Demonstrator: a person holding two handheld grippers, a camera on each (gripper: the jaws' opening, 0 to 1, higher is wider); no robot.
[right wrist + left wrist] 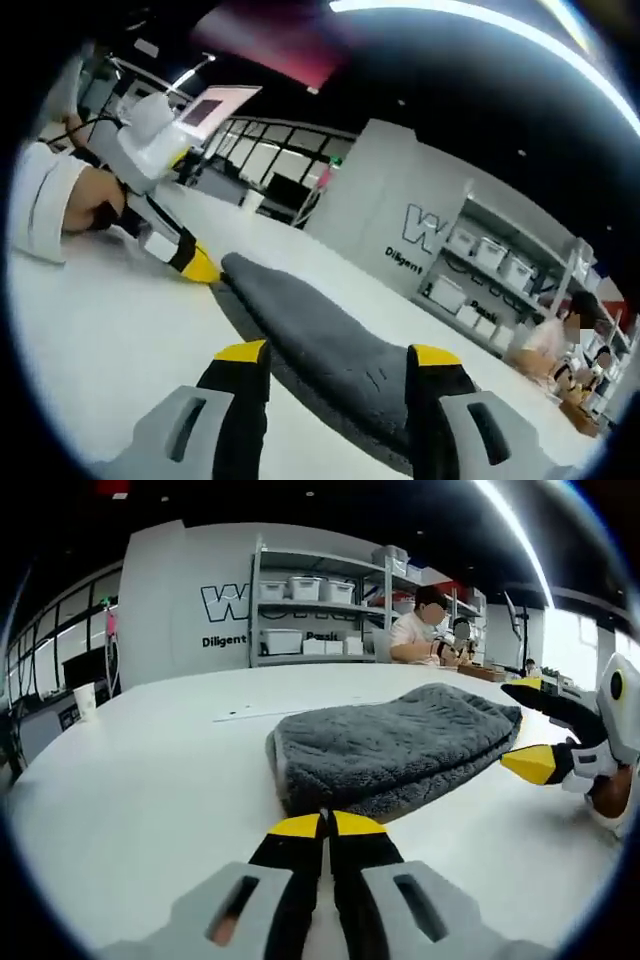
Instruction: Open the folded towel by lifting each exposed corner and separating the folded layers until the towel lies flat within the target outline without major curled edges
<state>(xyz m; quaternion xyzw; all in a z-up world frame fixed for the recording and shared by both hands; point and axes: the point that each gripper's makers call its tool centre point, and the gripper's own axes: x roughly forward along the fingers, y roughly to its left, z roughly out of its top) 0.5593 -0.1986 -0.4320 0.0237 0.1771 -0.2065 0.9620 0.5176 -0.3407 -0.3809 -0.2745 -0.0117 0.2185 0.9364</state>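
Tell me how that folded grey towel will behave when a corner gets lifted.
The towel looks plush and limp, so a lifted corner will probably droop. Its thick folded layers may cling together. On the smooth white table it could slide slightly.

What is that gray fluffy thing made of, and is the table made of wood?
The towel looks like soft plush cloth, maybe microfiber: its gray surface is fuzzy and matte, and its folded layers sag at the edges. The table doesn't look like bare wood: it is smooth, plain white and slightly glossy, with no grain showing. It may be laminate or painted, but I can't tell what's underneath.
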